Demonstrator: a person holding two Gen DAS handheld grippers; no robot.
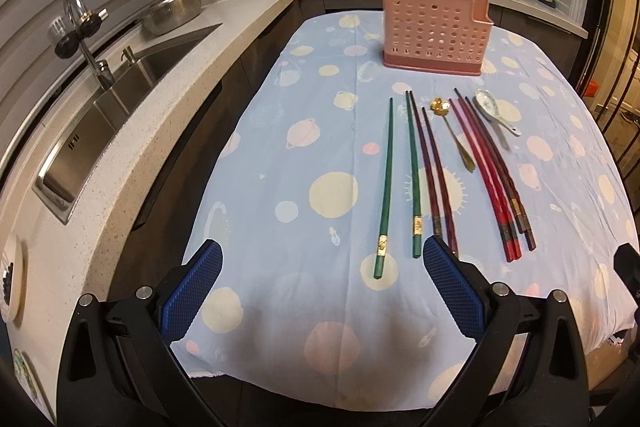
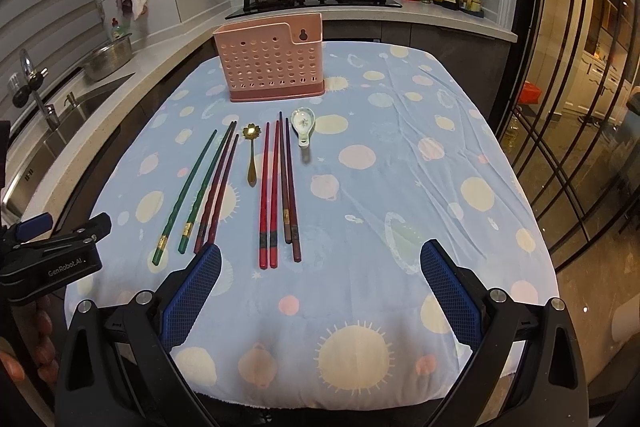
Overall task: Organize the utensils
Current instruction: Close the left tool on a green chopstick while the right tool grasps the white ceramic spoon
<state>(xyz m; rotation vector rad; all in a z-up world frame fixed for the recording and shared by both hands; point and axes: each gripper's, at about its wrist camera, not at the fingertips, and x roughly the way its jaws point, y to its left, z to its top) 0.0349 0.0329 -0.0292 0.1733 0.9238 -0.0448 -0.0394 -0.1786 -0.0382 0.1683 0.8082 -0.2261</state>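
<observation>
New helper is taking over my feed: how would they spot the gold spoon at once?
Find the pink holder standing at the far end of the tablecloth; a row of utensils lies in front of it. The gold spoon lies between the dark red chopsticks and the bright red chopsticks. It alone is shiny metal with a flower-shaped bowl, unlike the white spoon.

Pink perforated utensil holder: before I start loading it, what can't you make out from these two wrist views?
- Pink perforated utensil holder: its inside and any compartments are hidden by its own front wall in both views.
- Dark maroon chopsticks: their thick ends sit behind the left gripper finger in the left wrist view.
- White ceramic soup spoon: its printed pattern is too small to read.
</observation>
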